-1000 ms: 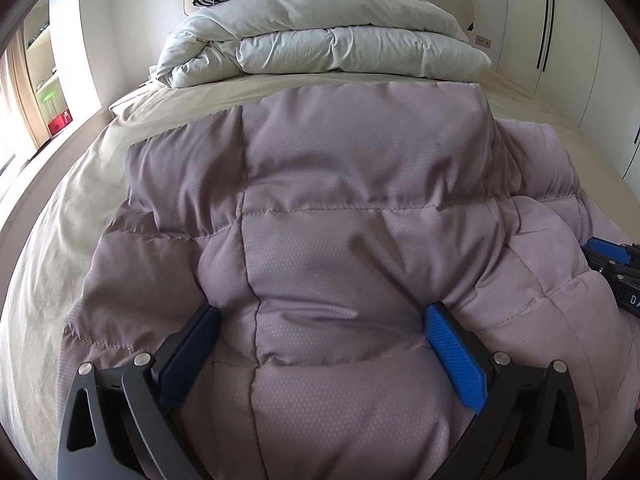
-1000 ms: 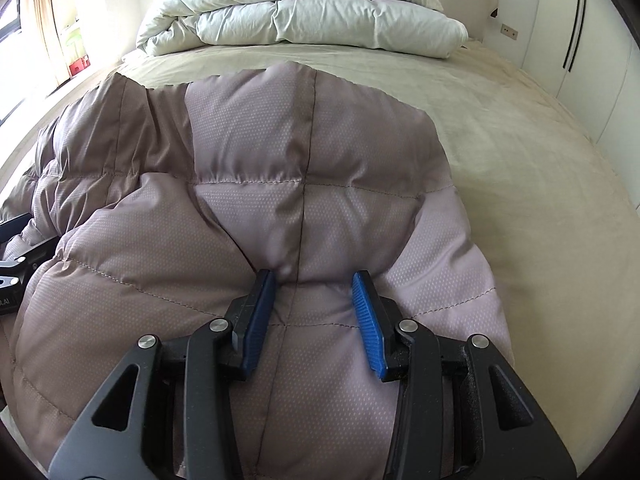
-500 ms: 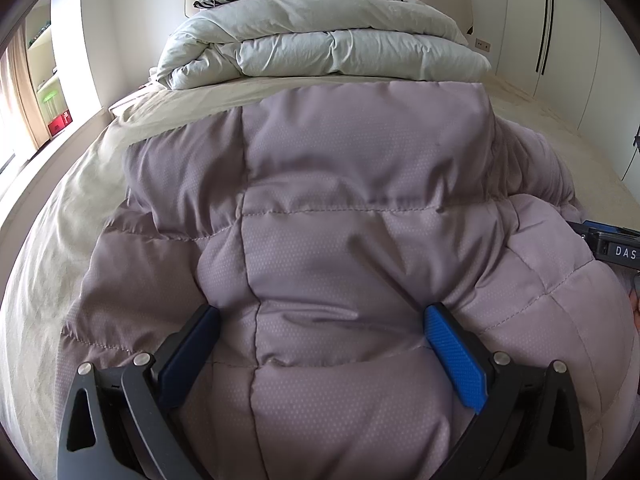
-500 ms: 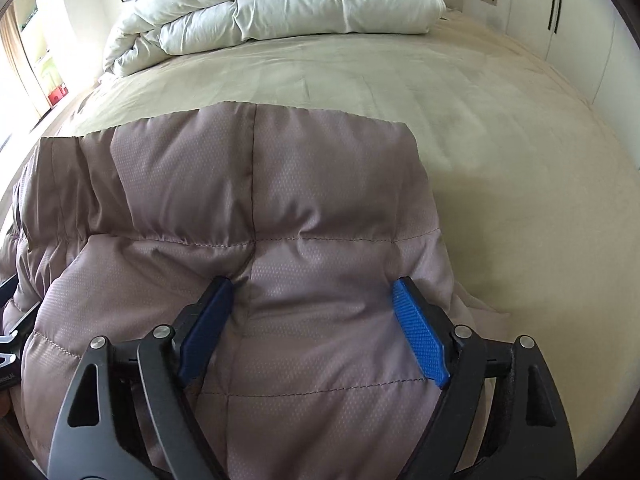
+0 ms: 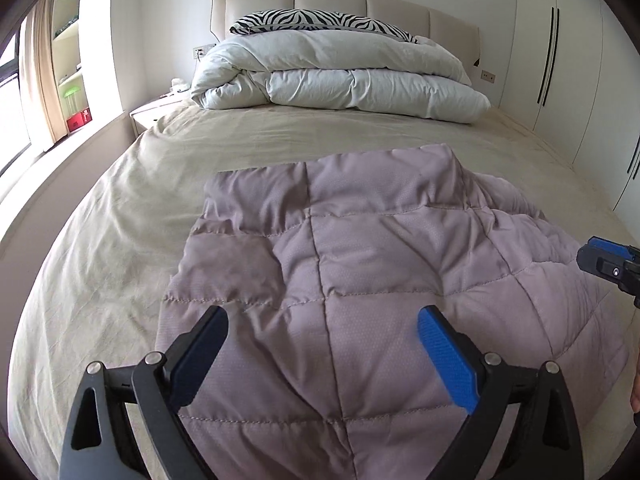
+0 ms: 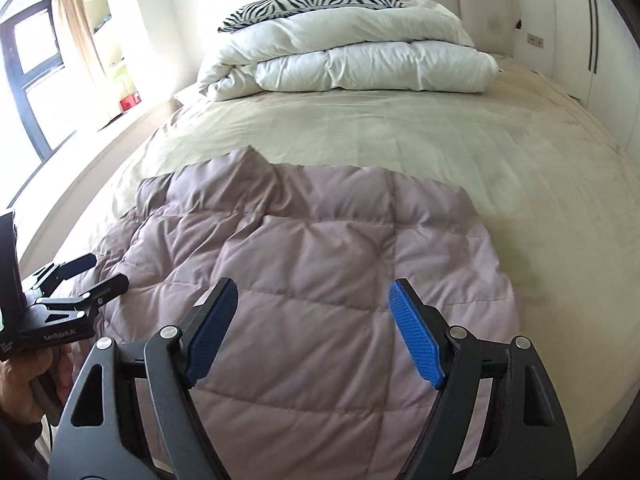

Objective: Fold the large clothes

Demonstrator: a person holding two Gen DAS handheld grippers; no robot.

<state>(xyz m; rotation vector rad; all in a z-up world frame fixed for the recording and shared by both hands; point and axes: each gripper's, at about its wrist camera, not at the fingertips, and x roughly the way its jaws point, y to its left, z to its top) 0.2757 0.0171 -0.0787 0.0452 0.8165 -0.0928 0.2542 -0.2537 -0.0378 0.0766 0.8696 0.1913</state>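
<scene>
On the bed [image 5: 120, 208], toward its foot end, lies the quilted mauve garment [image 5: 360, 272], folded into a puffy block with its far edge lumpy and uneven. At its left side the left tongs [image 5: 322, 340] hang just above the padding, blue pads spread wide and holding nothing. Across the middle, the seams run crooked and one corner at the far edge peaks up [image 6: 250, 152], so the layers look poorly squared. At its right side the right tongs [image 6: 312, 312] are likewise spread apart over the cloth, empty; whether either pair brushes the fabric I cannot tell. A white duvet [image 6: 360, 64] sits well apart by the headboard.

The main risk, as I judge it, is the padding's springiness: with nothing pinching it, the fold may creep open or slump toward the bed's foot edge. A next pinch taken too shallow would likely catch only the top layer and peel it off, undoing the fold.
</scene>
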